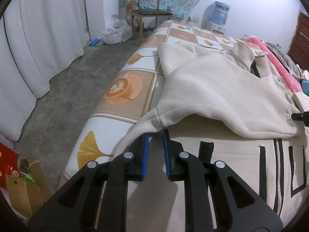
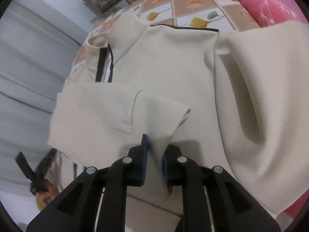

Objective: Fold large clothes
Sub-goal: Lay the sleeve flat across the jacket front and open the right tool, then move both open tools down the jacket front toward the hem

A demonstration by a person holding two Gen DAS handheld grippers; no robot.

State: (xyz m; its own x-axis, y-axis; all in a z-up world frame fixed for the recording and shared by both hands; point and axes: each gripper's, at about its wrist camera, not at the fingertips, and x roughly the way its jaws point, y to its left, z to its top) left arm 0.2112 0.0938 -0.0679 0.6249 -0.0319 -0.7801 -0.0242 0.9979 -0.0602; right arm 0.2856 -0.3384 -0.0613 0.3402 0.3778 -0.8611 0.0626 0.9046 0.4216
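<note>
Both grippers, left [image 1: 155, 133] and right [image 2: 154, 145], are pinching the jacket [image 1: 222, 89]; thick fleece might slip out mid-fold, bunching the layers.

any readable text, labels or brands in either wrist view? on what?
None readable in either view.
Water jug: label blurred.
Red box: pale marks, too small to read.
Cardboard box: no legible print.
Jacket: black trim only, no lettering.
Table cover: pictures of coffee cups and leaves, no words.
</note>
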